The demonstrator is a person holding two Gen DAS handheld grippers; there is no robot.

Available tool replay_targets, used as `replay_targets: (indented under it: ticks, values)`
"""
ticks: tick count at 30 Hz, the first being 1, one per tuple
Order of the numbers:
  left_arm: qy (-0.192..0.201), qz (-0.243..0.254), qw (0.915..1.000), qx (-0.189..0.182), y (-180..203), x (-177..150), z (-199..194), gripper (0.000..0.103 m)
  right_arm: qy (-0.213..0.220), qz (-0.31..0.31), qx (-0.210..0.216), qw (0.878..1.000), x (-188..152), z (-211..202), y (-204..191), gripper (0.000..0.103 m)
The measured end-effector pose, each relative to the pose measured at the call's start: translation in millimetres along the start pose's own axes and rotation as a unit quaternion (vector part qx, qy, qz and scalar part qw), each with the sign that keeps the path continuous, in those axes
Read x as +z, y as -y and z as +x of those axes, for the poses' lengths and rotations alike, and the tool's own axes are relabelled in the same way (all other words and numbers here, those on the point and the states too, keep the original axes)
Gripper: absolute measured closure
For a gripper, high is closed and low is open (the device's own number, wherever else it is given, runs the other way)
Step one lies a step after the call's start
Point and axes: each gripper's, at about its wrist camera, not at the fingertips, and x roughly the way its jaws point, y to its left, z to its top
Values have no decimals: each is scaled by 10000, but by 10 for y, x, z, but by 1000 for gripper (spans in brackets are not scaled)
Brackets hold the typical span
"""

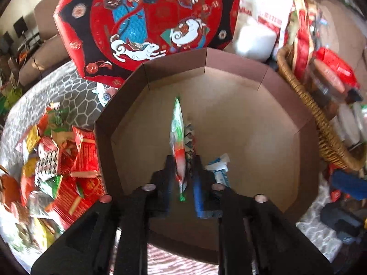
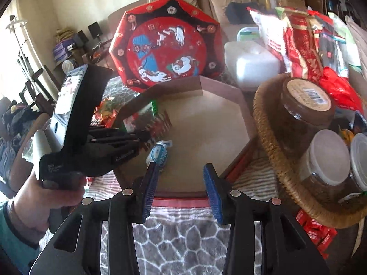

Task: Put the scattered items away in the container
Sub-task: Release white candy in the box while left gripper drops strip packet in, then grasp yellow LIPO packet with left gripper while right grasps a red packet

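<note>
A brown octagonal cardboard box (image 1: 174,68) lies open on the table, also in the right wrist view (image 2: 224,91). My left gripper (image 1: 183,160) hangs over its floor with a green, red and white snack packet (image 1: 179,137) standing edge-on between the jaws. The pads stand slightly apart from it, so the gripper is open. The right wrist view shows that left gripper (image 2: 141,136) from the side, with the packet (image 2: 140,116) at its tips. A blue-and-white candy (image 1: 220,167) lies inside the box (image 2: 158,153). My right gripper (image 2: 181,174) is open and empty above the box's near edge.
The red octagonal lid (image 1: 146,23) leans behind the box (image 2: 167,43). A heap of loose wrapped snacks (image 1: 57,160) lies left of the box. A wicker basket (image 2: 266,126) with jars and bags stands on the right, with small red packets (image 2: 316,231) in front of it.
</note>
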Motion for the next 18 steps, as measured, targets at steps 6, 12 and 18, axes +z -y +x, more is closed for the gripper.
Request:
replay_targets:
  ticks: [6,12,18]
  values:
    - [717,-418,9963,-214,-482,-332,-703,46,45,-124,180,9998,37,-28,-147,58]
    - [844,-1024,9904,387,-1458,-1079,-1131,31,60,-569,567,9967,133,36,-715,45]
    - [520,-1531,9843,714,-2142,-1606,-1106,31,-164,-885,1209,9886,120,409,-1522,45]
